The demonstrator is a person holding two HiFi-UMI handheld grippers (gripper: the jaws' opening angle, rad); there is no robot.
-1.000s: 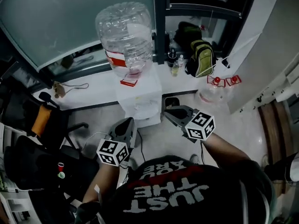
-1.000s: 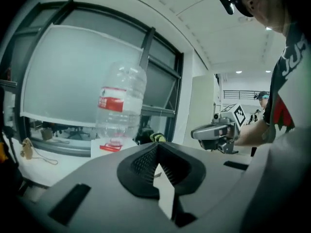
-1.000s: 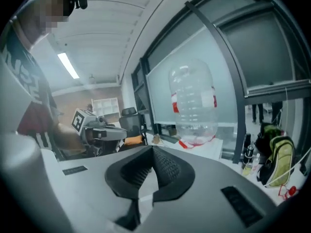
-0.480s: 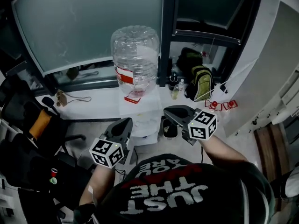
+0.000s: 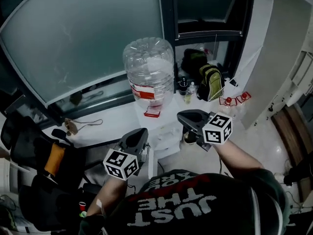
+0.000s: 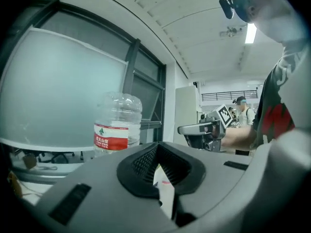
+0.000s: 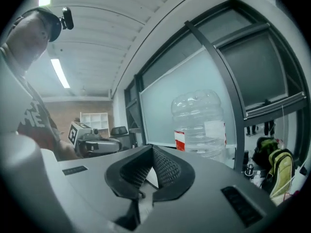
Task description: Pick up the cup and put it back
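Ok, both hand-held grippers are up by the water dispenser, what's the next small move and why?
Probably open the right hand-held gripper before reaching in. Its jaws are together on nothing, like the left hand-held gripper, and both hover before the water dispenser, so neither could take anything as it stands.

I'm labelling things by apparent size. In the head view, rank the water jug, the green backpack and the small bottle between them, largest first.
1. water jug
2. backpack
3. small bottle
The jug stands higher, so it is nearer the camera, but its lead is plain anyway.
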